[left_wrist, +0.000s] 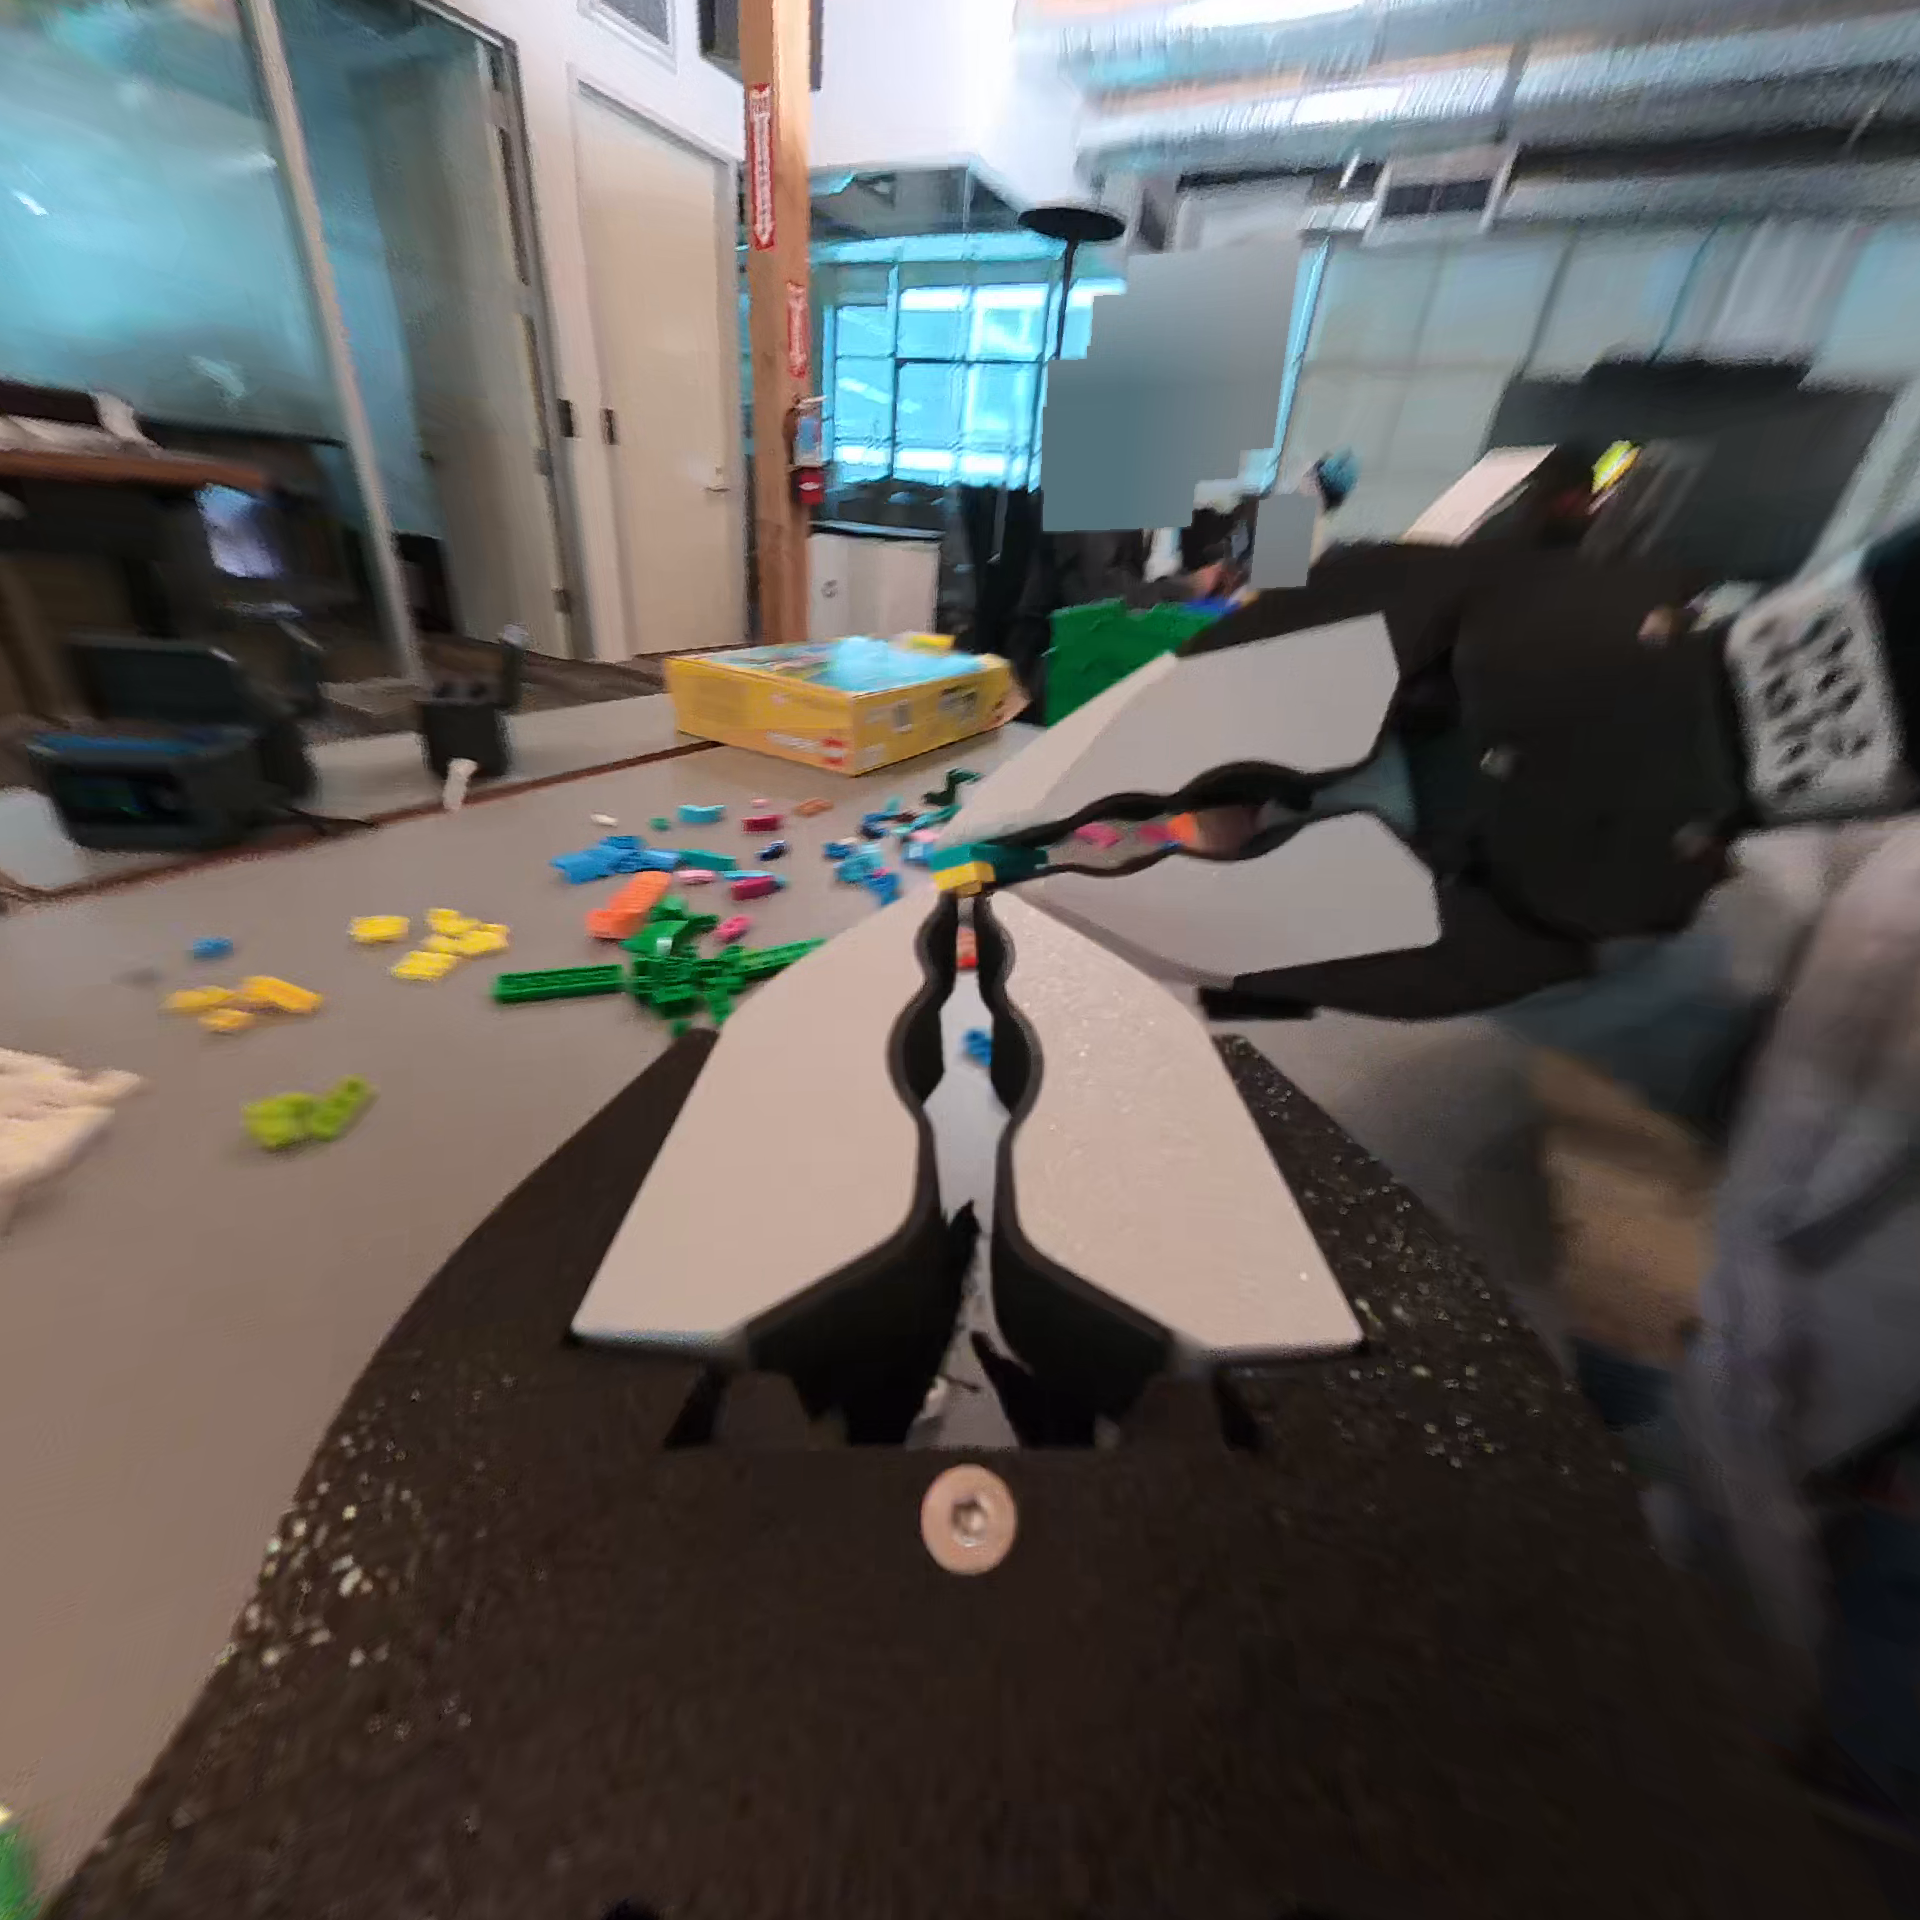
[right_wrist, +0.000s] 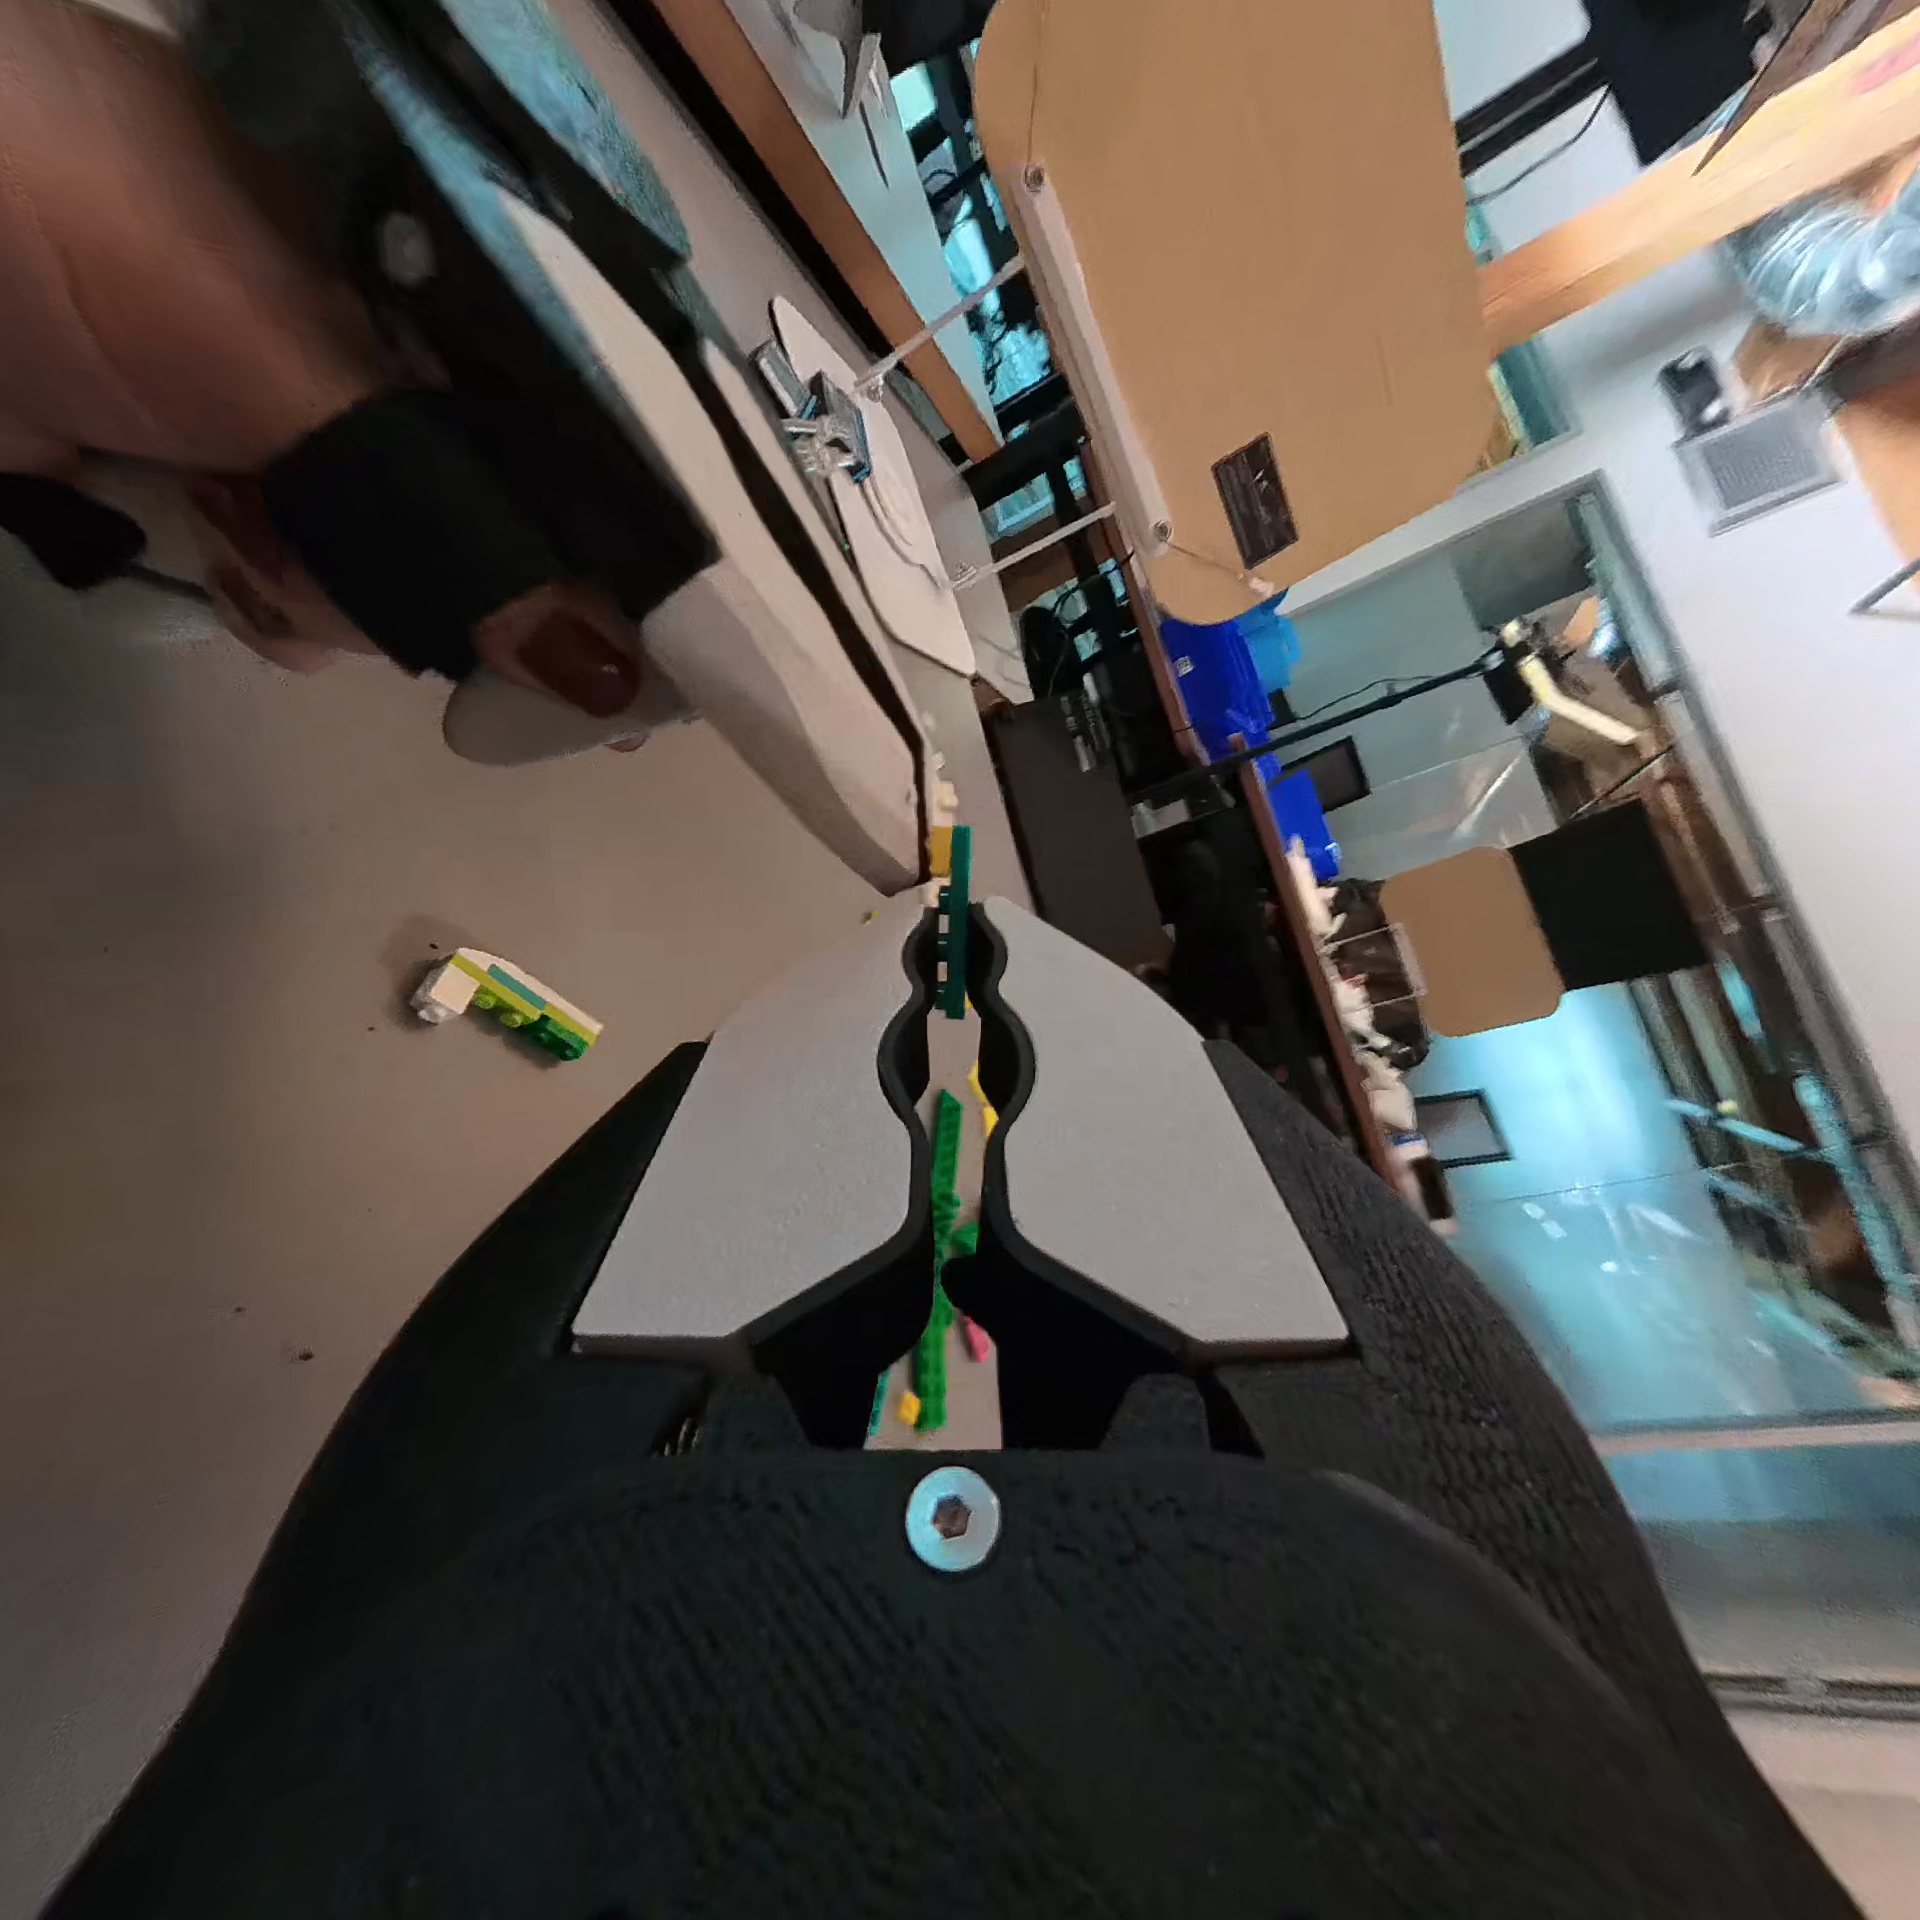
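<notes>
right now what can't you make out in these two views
- Left gripper grip, left view: its tips meet the yellow brick from below; contact is hidden.
- Teal plate, right view: seen edge-on between the right gripper pads, so its outline is unclear.
- Loose bricks, left view: blurred, shapes unclear.
- Hand, right view: cut off by the edge.

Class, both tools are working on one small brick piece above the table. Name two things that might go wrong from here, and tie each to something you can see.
1. The right tool grips the thin dark green plate only by its end at the fingertips, so a push from the left tool at the yellow brick might twist it loose.
2. The piece hangs above the loose bricks scattered on the table; if dropped, it may be hard to pick out among them.
</notes>
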